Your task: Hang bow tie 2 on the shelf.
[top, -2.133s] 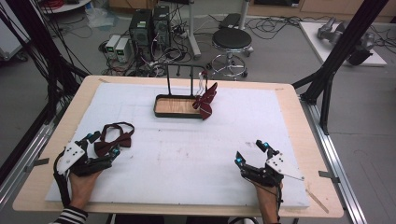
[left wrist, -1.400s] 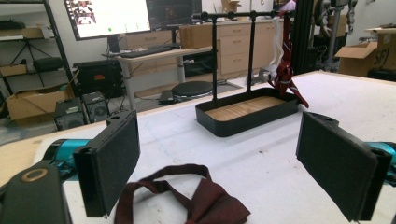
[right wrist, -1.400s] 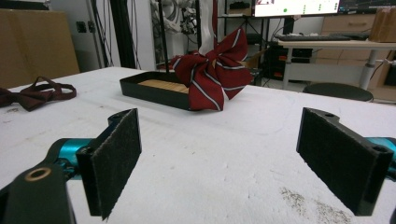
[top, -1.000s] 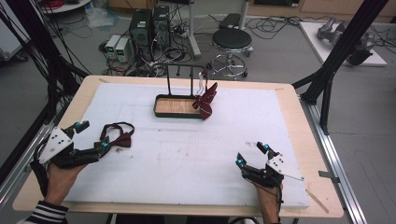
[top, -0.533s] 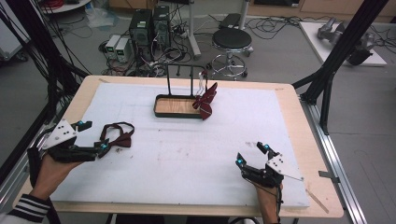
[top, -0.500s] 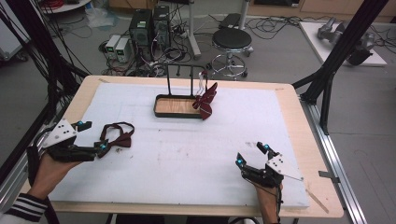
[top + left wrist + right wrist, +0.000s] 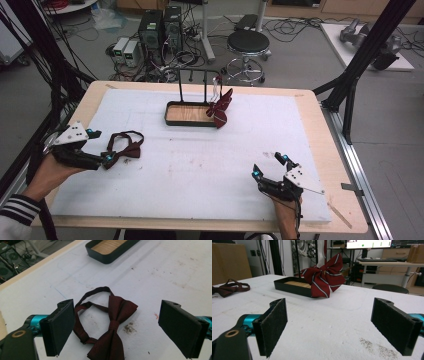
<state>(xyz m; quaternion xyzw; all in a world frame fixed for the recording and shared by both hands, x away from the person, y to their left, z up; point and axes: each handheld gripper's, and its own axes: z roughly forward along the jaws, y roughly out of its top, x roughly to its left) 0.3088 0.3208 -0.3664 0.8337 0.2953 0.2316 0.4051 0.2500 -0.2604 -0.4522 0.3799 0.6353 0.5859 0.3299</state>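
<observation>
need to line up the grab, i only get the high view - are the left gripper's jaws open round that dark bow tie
Observer: Yes, the left gripper stands wide open, with the dark bow tie lying flat between its jaws, untouched.
Operator: what about the strap
Observer: The strap loops beside the left-hand jaw.
Operator: and the other tie
Observer: The striped bow tie hangs against the black tray, and the open right gripper faces it from well back.

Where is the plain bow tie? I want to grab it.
In the high view the plain bow tie lies on the table's left side, just ahead of the open left hand-held gripper.
</observation>
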